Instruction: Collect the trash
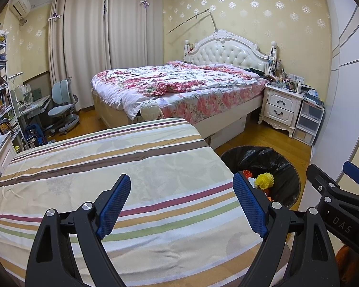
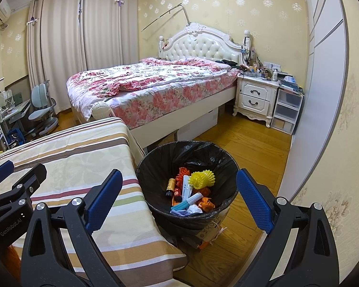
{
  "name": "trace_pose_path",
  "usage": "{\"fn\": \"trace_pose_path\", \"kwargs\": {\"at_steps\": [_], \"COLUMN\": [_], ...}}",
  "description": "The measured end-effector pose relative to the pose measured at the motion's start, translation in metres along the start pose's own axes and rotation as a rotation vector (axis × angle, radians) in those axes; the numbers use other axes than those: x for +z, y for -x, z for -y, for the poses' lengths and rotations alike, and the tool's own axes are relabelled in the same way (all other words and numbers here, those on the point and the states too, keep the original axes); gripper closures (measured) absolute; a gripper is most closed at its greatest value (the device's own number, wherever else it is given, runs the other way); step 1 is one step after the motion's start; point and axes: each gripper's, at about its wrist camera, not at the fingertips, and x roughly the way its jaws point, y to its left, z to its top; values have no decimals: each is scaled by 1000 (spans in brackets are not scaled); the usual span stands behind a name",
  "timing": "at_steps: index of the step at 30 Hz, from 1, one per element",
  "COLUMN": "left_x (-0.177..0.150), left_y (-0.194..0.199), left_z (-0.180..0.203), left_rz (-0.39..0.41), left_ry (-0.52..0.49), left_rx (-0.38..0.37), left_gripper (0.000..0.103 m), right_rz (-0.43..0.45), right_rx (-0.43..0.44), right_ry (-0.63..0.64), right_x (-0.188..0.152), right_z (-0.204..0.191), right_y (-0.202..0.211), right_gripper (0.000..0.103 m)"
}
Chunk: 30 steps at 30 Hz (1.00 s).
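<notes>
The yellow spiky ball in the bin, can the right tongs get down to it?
Probably yes. The right tongs stand open and empty above the trash bin, whose mouth is uncovered. The yellow spiky ball lies on top of the other trash, with nothing over it.

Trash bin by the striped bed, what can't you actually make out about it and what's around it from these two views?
- Trash bin base: right wrist view, hidden by its own body and a printed box whose text is too small.
- Deeper contents: buried under the yellow spiky ball.
- Left wrist view: near rim covered by the left gripper pad.
- Nightstand clutter: too small.
</notes>
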Motion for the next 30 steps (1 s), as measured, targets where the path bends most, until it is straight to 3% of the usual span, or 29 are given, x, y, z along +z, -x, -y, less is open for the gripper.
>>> {"fn": "trace_pose_path", "kwargs": {"at_steps": [30], "left_x": [-5], "left_y": [5], "left_z": [7], "left_rz": [-7], "left_ry": [-1], "left_rx": [-4], "left_gripper": [18], "right_rz": [0], "right_rx": [-1], "right_ry": [-2], "right_x": [0], "right_z": [2], "right_y": [1], "right_gripper": [9]}}
